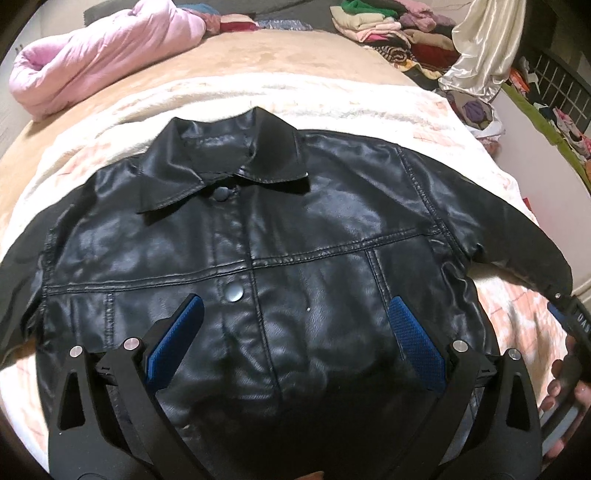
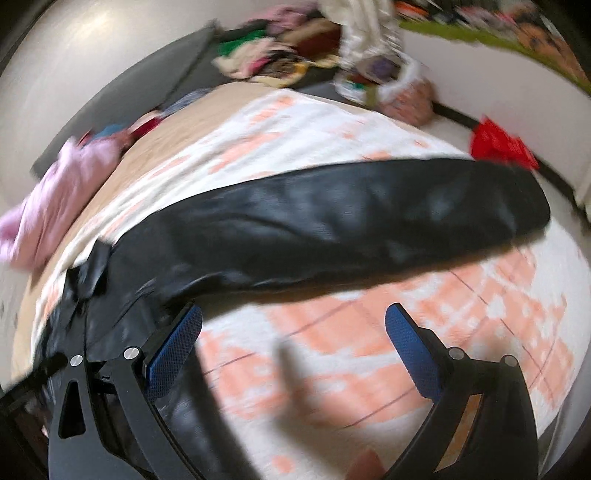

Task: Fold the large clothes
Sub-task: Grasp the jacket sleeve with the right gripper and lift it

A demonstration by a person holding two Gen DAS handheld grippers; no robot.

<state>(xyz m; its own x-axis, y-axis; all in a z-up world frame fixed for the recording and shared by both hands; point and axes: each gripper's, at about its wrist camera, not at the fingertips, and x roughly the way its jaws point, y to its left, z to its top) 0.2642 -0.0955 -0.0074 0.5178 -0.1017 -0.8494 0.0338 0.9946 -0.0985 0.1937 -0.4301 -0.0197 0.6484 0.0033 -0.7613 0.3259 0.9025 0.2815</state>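
A black leather jacket (image 1: 280,240) lies front up on a white and peach blanket (image 1: 332,99), collar at the far end, snaps closed, both sleeves spread out to the sides. My left gripper (image 1: 295,314) is open and empty, hovering over the jacket's lower front. In the right wrist view the jacket's right sleeve (image 2: 351,218) stretches across the blanket (image 2: 332,350). My right gripper (image 2: 293,325) is open and empty, above the blanket just below that sleeve. The right gripper also shows at the right edge of the left wrist view (image 1: 576,325), near the sleeve cuff.
A pink padded garment (image 1: 99,55) lies at the bed's far left. A pile of folded and loose clothes (image 1: 399,33) sits at the far right, with a cream satin cloth (image 1: 480,44). A red item (image 2: 498,144) lies off the bed's right side.
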